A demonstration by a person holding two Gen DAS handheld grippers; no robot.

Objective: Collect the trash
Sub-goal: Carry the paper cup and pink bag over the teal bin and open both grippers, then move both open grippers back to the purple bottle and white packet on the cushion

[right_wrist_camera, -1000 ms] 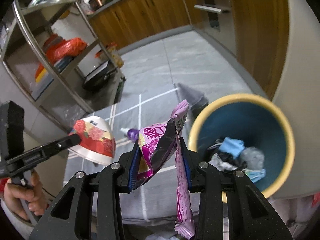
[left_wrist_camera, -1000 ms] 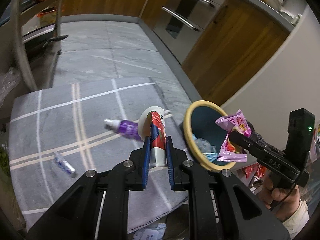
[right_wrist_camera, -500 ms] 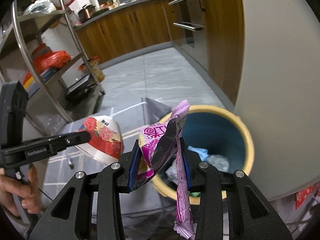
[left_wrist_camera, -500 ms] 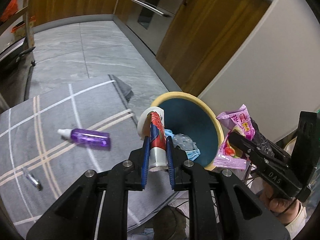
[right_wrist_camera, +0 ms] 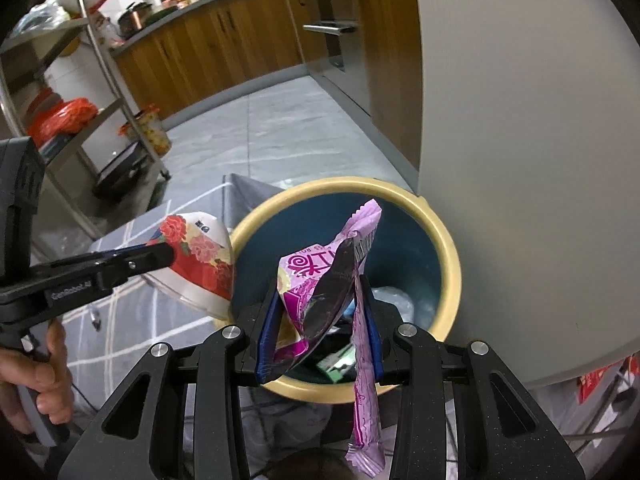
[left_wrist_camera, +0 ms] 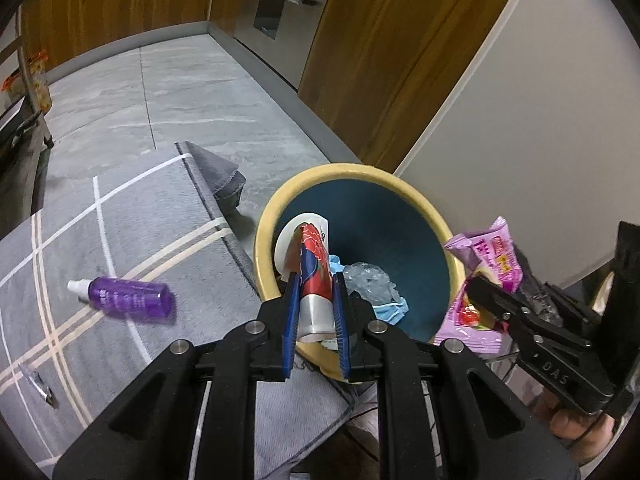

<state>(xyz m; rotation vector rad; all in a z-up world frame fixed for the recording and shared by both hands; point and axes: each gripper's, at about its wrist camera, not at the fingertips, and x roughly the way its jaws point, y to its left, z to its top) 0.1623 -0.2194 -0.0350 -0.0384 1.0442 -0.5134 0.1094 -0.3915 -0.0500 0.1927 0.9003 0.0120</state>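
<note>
Purple wrapper (right_wrist_camera: pixel 320 292) hangs lengthwise, pinched in right hand-held gripper (right_wrist_camera: pixel 320 344); left (left_wrist_camera: pixel 316 320) clamps flattened cup (left_wrist_camera: pixel 314 268).

Your left gripper (left_wrist_camera: pixel 316 312): matte black linkage arms, silver round screws at the pivots, blue pads on the fingers (left_wrist_camera: pixel 290 320). Your right gripper (right_wrist_camera: pixel 318 328): same build, blue pads, speckled black frame. White lettering marks each one's side. Your hand (right_wrist_camera: pixel 36 384) wraps a grey handle.

Both wrist views: steeply down, sharing bin (left_wrist_camera: pixel 362 176).
</note>
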